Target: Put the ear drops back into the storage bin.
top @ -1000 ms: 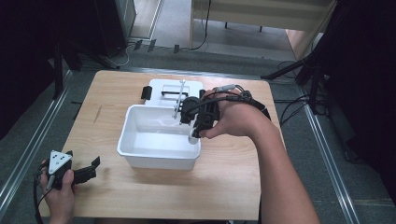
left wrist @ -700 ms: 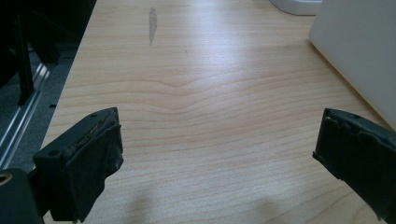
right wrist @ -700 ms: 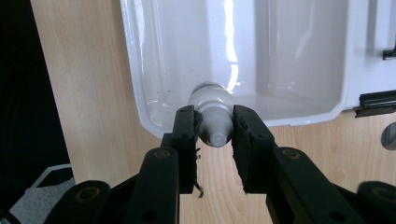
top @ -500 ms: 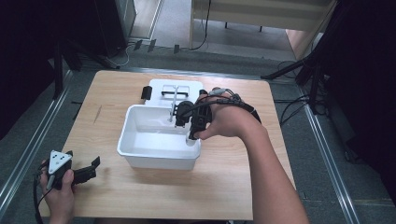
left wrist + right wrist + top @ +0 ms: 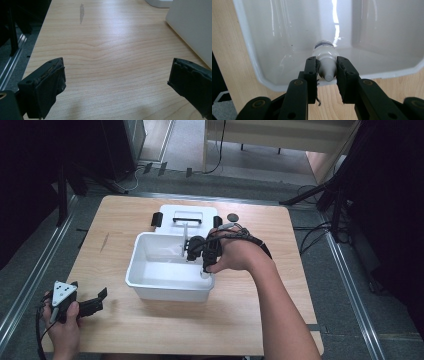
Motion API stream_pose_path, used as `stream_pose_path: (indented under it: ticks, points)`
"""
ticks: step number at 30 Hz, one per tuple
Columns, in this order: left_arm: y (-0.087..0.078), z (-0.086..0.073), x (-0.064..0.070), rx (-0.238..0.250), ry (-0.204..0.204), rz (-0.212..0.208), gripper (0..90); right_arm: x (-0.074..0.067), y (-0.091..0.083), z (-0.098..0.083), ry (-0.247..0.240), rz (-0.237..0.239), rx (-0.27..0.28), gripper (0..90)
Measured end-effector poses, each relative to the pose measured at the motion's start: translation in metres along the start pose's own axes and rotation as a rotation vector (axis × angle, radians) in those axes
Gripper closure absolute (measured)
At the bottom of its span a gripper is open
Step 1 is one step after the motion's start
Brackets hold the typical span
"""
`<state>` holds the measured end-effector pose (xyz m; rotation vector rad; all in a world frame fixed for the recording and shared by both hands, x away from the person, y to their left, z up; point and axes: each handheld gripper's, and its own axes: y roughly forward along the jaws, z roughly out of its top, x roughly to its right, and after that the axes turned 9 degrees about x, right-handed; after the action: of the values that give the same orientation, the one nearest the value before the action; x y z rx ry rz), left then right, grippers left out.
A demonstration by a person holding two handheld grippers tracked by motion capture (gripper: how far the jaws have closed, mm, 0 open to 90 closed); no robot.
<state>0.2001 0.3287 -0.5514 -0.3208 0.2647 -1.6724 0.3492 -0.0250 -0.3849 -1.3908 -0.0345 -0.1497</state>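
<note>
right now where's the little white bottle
In the right gripper view, the bottle is clamped by its cap end in the right gripper, over the near rim of the white tub.

The right gripper (image 5: 196, 251) reaches over the far rim of a white tub (image 5: 150, 282) on the table (image 5: 280, 285). The left gripper (image 5: 92, 304) rests near the table's near-left corner, well apart from the tub. A white lid (image 5: 186, 215) lies just behind the tub.

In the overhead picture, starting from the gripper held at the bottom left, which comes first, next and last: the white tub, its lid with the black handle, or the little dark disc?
From the left gripper:
1. White tub, mid-table, nearest.
2. Lid, just behind the tub.
3. Dark disc, right of the lid near the far edge, farthest.
</note>
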Motion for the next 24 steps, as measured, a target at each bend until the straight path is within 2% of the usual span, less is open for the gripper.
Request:
stream_pose_path:
  ticks: [8, 17, 24]
  points:
    - [0.0, 0.0, 0.0, 0.003, 0.0, -0.001, 1.4, 0.007, 0.021, 0.001, -0.027, -0.012, -0.021, 72.0]
    - [0.0, 0.0, 0.0, 0.004, 0.003, 0.001, 1.4, 0.011, 0.035, 0.005, -0.009, -0.019, -0.036, 72.0]
    - [0.0, 0.0, 0.001, 0.003, 0.0, 0.001, 1.4, 0.013, 0.046, 0.007, -0.021, -0.016, -0.055, 72.0]
